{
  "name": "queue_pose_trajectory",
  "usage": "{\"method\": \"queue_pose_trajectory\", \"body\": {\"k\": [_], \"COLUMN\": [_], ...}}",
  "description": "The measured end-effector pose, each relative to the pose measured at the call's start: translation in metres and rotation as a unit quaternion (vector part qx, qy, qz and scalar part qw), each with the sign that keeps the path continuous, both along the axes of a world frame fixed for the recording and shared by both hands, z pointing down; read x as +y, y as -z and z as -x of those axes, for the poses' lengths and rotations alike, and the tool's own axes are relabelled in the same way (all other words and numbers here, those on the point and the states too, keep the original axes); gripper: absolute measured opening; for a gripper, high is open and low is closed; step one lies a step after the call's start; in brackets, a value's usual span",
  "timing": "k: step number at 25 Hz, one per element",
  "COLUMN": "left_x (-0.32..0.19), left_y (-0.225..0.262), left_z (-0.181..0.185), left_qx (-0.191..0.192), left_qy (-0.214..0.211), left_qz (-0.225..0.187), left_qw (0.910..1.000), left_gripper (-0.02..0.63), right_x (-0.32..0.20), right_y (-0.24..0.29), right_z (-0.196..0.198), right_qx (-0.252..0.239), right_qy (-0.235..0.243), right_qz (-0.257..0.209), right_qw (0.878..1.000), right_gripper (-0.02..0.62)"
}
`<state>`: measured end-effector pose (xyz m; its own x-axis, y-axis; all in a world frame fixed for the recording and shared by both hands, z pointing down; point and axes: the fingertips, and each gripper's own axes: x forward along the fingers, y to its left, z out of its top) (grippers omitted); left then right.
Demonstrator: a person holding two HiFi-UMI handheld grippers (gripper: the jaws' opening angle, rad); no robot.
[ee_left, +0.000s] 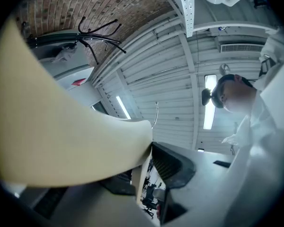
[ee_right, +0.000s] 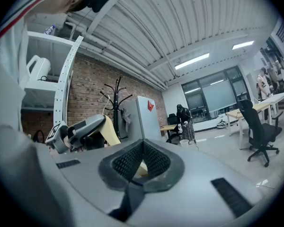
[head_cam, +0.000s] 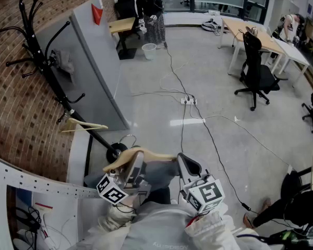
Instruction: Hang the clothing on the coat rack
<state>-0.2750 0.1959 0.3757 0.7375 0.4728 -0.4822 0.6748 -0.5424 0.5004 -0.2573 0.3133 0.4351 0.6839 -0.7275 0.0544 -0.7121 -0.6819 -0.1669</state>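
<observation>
The wooden hanger [head_cam: 141, 152] lay crosswise at lower centre, what looked like dark grey clothing [head_cam: 159, 172] beneath it. The right gripper [head_cam: 188, 165] was clenched on one tip. The left gripper [head_cam: 136, 160] stood wide, the hanger's arm across its jaws. The coat rack [head_cam: 39, 53] slanted away to the upper left, nearer the left gripper. A grey cabinet [head_cam: 94, 61] crowded its right, and bare floor lay beyond.

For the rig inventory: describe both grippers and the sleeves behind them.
Both the left gripper and right gripper have grey bodies and black ribbed pads; each carries a white cube with black square markers. The sleeves are pale grey and baggy.
</observation>
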Motion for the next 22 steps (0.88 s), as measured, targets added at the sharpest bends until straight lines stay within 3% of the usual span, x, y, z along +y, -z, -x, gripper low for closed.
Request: {"method": "queue_pose_trajectory", "body": {"k": [9, 22], "left_x": [-0.016, -0.074], "left_y": [-0.001, 0.007], "left_z": [-0.07, -0.187], "left_qx": [0.003, 0.01], "left_qy": [0.0, -0.007], "left_qz": [-0.003, 0.002], "left_qw": [1.0, 0.9999], "left_gripper": [0.107, 0.107], "right_x": [-0.015, -0.092], "right_y": [0.0, 0.009], "right_z": [-0.07, -0.196], "right_qx": [0.004, 0.003], "right_qy": [-0.004, 0.013], "right_qz": [0.003, 0.011], "right_qw": [1.0, 1.0], "right_gripper": [0.025, 0.025]}}
